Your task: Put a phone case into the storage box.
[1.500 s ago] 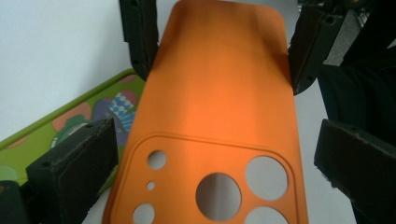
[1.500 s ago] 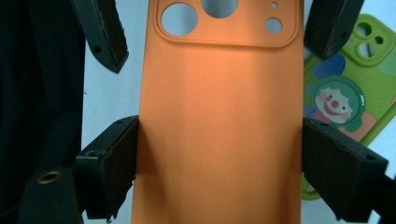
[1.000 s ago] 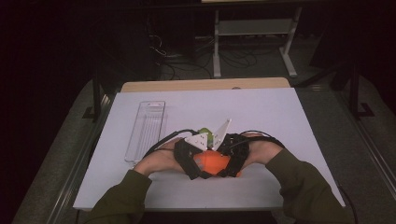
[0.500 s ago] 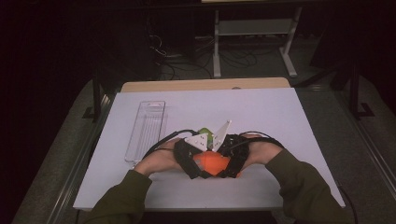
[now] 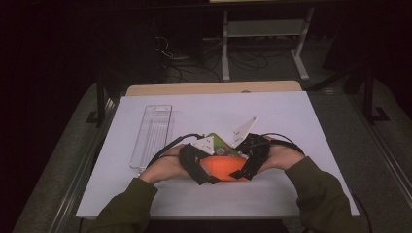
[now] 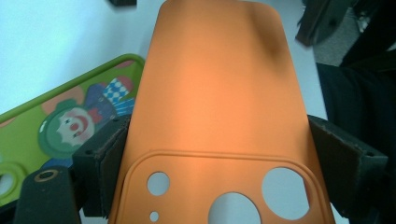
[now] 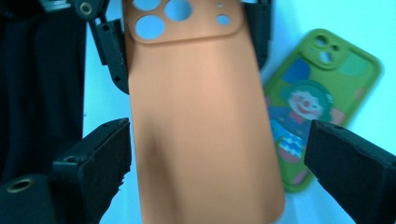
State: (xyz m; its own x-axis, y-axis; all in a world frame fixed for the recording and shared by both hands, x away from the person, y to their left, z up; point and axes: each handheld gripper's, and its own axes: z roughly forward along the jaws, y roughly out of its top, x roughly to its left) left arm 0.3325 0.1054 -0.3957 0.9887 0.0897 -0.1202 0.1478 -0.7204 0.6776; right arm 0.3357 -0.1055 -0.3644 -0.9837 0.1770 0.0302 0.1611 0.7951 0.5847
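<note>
Handover looks mostly done: the left gripper (image 6: pixel 212 163) clamps the orange silicone phone case (image 6: pixel 219 93) by its camera end, while the right gripper (image 7: pixel 219 154) has just been opening, jaws clear of it.

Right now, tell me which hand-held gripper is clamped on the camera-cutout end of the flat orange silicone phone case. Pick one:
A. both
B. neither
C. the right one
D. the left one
D: in the left gripper view, the left hand-held gripper presses its pads on the orange silicone phone case beside the cutouts, while the right hand-held gripper stands open around the plain end.
</note>
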